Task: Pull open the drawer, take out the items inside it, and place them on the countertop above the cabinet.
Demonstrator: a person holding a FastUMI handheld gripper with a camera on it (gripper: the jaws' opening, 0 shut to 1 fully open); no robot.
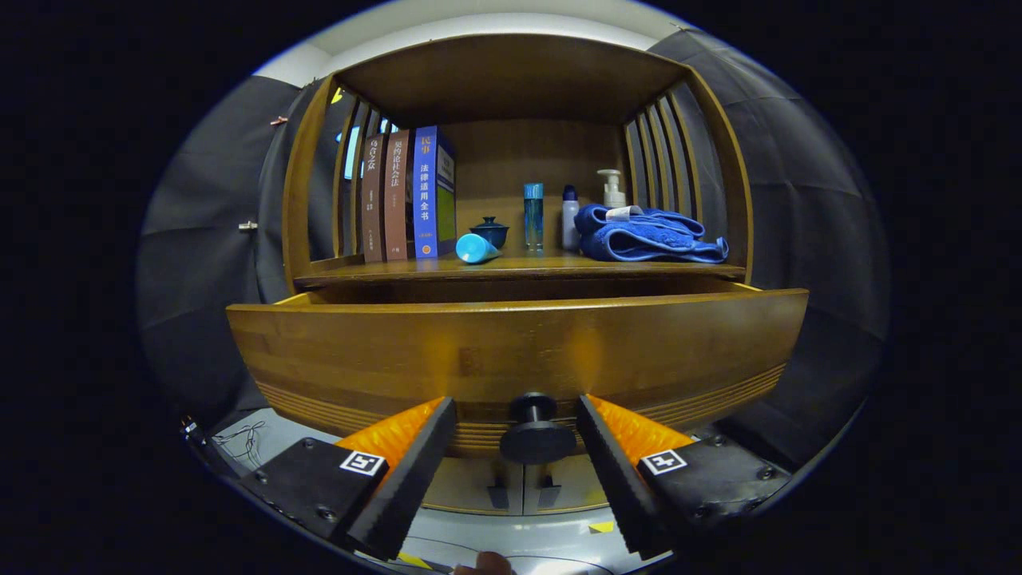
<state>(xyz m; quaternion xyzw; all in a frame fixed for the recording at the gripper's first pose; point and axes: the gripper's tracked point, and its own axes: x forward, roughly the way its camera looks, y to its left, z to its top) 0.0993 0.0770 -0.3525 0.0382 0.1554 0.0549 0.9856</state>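
The wooden drawer [511,351] stands pulled out of the cabinet, its curved front close ahead of me. Its round dark knob [536,435] sits between my two fingers, with a gap on each side of it. My gripper [517,415] is open and touches nothing. The drawer's inside is hidden behind its front panel. Above it the countertop [519,267] holds a light blue tube [477,248] lying on its side, a small dark blue lidded pot [489,231], a tall blue bottle [533,216], a white bottle [569,220], a pump bottle [612,189] and a folded blue towel [647,234].
Three upright books [407,196] stand at the countertop's left, against the slatted side wall [351,184]. A second slatted wall [663,152] closes the right side and a wooden top [511,76] covers the shelf. Lower cabinet doors [523,483] show below the drawer, over a pale floor.
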